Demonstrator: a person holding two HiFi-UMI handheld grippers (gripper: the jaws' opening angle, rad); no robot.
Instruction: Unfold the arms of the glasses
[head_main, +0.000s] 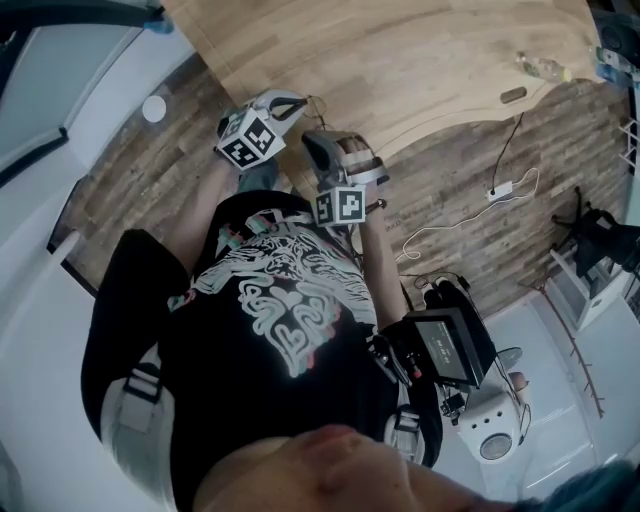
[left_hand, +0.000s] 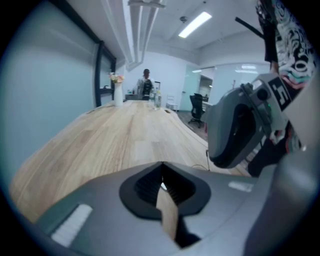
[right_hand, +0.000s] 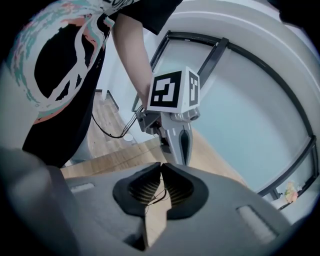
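Over the near edge of the table, we hold both grippers pinched shut close to our chest.

Our right gripper (right_hand: 161, 167) has its jaws pressed together on a thin dark wire crossing between the pads. We take the wire for part of the glasses (right_hand: 159, 194), and so fine a piece needs a full pinch to stay put. Our left gripper (left_hand: 162, 170) is closed too, with a small bright glint between its pads that we cannot identify. It sits just beside the right, probably so one steadies the frame while the other swings an arm out. The wooden table (head_main: 420, 60) lies below to catch a slip.
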